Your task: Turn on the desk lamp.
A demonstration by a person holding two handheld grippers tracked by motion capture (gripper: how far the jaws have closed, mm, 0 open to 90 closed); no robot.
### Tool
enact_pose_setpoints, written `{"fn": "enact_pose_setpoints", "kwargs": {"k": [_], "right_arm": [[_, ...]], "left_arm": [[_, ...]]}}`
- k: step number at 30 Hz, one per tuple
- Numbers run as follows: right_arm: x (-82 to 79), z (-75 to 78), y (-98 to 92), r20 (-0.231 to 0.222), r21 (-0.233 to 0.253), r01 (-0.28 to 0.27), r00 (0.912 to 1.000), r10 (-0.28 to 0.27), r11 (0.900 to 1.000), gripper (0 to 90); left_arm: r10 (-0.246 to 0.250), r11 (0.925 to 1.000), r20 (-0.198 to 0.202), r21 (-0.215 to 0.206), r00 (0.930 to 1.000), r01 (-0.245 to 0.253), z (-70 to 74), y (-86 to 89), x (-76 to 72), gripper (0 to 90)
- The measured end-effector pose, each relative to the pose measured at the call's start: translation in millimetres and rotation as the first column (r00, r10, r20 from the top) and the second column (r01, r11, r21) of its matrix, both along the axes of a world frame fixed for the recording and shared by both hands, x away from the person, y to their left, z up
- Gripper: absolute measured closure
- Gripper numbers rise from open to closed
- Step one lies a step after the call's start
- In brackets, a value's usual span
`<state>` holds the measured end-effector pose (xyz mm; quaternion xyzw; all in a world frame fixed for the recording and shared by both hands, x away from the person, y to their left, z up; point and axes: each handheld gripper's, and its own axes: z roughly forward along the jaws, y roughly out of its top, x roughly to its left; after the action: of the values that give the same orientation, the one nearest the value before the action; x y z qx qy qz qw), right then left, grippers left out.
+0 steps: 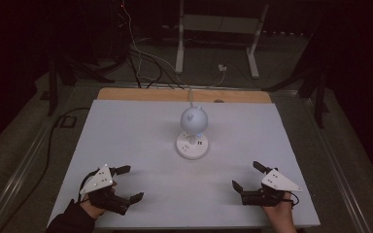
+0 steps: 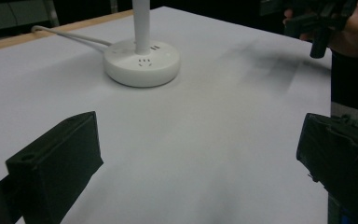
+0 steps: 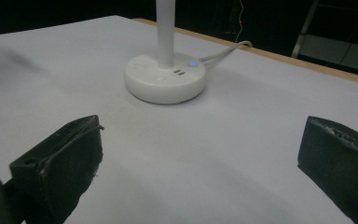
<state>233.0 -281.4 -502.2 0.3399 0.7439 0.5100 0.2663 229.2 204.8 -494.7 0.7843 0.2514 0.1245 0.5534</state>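
Now, line by line:
Lamp: a white desk lamp [image 1: 193, 132] is standing upright on the surface [image 1: 126, 131], toward its far middle, with a round head above a round base.
Lamp base: the base [image 2: 142, 63] is carrying socket holes and two small ports, and a blue light [image 3: 193, 63] is glowing on its top.
Cord: a white cable [image 2: 70, 37] is running from the base toward the far wooden edge [image 1: 184, 95] of the surface.
Left gripper: the left gripper [image 1: 124, 183] is resting near and to the left of the lamp, well apart from it, its jaws spread wide and holding nothing.
Right gripper: the right gripper [image 1: 245, 176] is sitting near and to the right of the lamp, also well apart, its jaws spread wide around bare surface.
Hands: a hand is gripping each tool from the near edge.
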Motion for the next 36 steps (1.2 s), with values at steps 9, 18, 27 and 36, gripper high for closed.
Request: {"fn": "enact_pose_setpoints", "kwargs": {"k": [9,18,27,36], "right_arm": [[0.6,0.0,3.6,-0.032,0.031,-0.050,0.9982,0.051,0.998,0.0],[0.2,-0.6,6.3,-0.039,-0.019,-0.049,0.9981,0.048,0.999,0.0],[1.1,0.4,5.8,-0.050,-0.060,-0.022,0.9985,0.019,0.998,0.0],[3.0,9.3,2.4,-0.067,-0.026,0.020,0.9975,-0.022,0.999,0.0]], "left_arm": [[-0.010,0.9997,-0.005,-0.024,0.9999,0.010,1.5,2.7,-0.8,0.3],[0.003,0.9994,-0.019,-0.034,0.9998,-0.003,3.0,4.6,-0.2,0.3],[-0.003,0.9999,-0.026,-0.016,0.9997,0.003,2.2,3.4,-0.2,0.3],[-0.007,0.9998,-0.029,-0.017,0.9996,0.006,2.0,2.5,-0.2,0.3]]}}
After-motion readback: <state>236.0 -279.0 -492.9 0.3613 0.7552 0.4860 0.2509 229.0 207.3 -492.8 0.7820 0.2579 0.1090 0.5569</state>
